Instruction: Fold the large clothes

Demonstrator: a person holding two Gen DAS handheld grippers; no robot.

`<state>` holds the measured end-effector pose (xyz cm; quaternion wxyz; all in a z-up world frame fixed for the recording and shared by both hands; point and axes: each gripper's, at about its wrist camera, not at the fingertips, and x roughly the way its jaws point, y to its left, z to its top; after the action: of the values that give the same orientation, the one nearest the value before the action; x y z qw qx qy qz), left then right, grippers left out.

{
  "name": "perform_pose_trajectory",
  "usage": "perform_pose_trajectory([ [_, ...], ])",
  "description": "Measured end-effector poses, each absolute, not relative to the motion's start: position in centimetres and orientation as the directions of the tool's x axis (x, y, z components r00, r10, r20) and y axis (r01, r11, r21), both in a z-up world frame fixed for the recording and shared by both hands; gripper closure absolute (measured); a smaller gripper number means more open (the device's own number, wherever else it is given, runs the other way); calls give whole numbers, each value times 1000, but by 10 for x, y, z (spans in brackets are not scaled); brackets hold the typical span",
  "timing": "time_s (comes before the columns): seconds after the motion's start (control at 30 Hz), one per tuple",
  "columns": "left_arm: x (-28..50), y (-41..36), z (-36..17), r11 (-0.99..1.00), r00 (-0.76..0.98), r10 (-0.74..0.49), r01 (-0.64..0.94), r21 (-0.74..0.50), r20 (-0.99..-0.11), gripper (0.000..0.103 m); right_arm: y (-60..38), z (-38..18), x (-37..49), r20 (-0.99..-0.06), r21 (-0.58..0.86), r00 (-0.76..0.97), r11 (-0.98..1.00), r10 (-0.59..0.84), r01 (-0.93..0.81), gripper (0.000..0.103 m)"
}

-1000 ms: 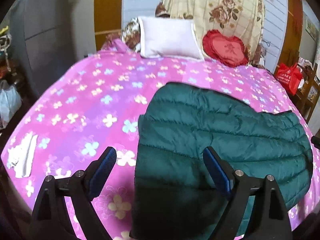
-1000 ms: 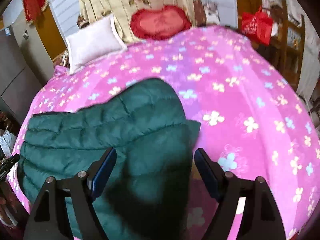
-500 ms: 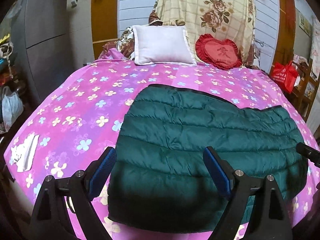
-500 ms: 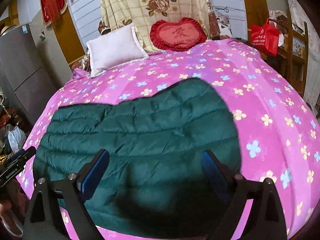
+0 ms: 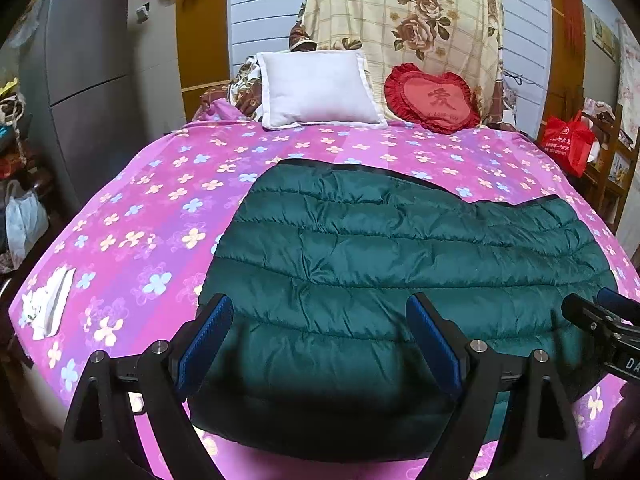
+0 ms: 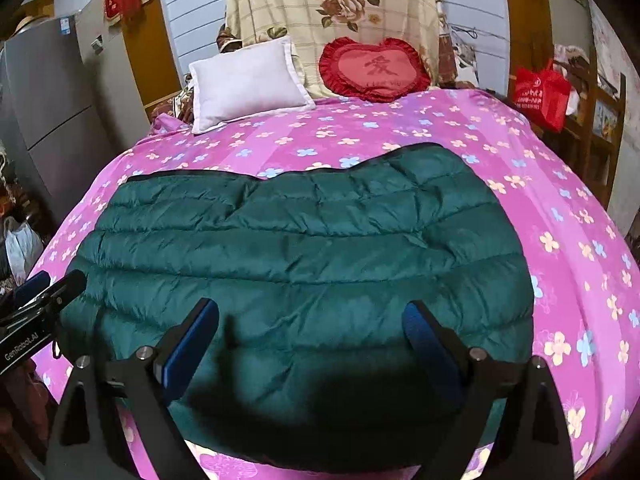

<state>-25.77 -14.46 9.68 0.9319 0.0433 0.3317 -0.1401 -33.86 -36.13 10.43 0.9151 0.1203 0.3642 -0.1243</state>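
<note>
A dark green quilted down jacket (image 5: 392,272) (image 6: 304,248) lies folded flat on the pink flowered bed (image 5: 160,208) (image 6: 560,208), near its front edge. My left gripper (image 5: 320,320) hovers open above the jacket's near left part, nothing between its blue pads. My right gripper (image 6: 312,320) stands open above the near right part, also holding nothing. Each gripper shows at the edge of the other's view: the right one (image 5: 604,324) at the far right, the left one (image 6: 36,304) at the far left.
A white pillow (image 5: 316,88) and a red heart cushion (image 5: 432,98) lean at the head of the bed under a floral cloth. A white rag (image 5: 46,304) lies at the bed's left corner. A grey fridge (image 5: 80,80) stands left, a red bag (image 5: 570,144) right.
Both grippers have drawn back from the jacket toward the bed's front edge, so more of the jacket shows. The right gripper's jaws have widened a little.
</note>
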Motion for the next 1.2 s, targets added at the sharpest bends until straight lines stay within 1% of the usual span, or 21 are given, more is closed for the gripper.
perform_pose_trajectory([
  [0.4,-256,-148,95,960,745,-224,281,-8,-629,35,-357,106,-341,-680,137,719,940,-141,313,7],
  [0.63,-257,-150,93,961,747,-217,278,-2,-629,35,-352,108,-341,-670,122,727,945,-147,304,3],
  [1.2,-257,-153,91,959,744,-217,284,5,-631,37,-347,110,-342,-664,108,733,950,-152,295,2],
])
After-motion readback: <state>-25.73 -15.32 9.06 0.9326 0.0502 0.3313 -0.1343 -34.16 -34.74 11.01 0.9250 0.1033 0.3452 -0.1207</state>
